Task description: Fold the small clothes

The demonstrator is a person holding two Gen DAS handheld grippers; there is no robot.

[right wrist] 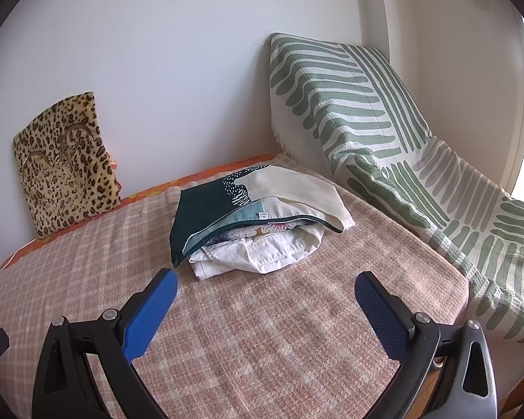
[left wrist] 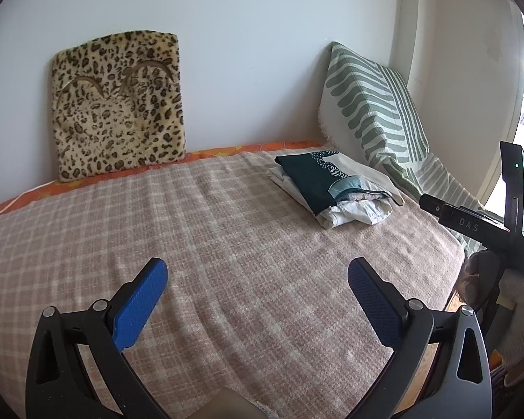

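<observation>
Our right tool point(right wrist: 265, 296) hangs above the checked blanket point(right wrist: 262, 342) of the bed with its blue pads spread wide and nothing between them, and our left tool point(left wrist: 257, 288) is likewise wide apart and empty over the same blanket. From the right tool the stack of small clothes point(right wrist: 258, 220) lies straight ahead and a touch to the left, near its left pad; from the left tool the same stack point(left wrist: 335, 188) sits well ahead and off to the right, so we judge the right tool the nearer one. The stack rests on the far right part of the bed, close to the green-striped throw point(right wrist: 384, 139) and well apart from the leopard-print cushion point(left wrist: 117, 104) leaning against the wall. A dark teal and cream printed piece lies on top, flat and doubled over, with a white garment bunched beneath it and poking out toward us. Its long axis runs slantwise, from the near left corner to the far right, and the open, layered edges face us while the smoother closed side points toward the wall. We cannot settle whether this pile waits to be folded or is folded pieces set aside; the neat top suits one, the rumpled white underneath the other
</observation>
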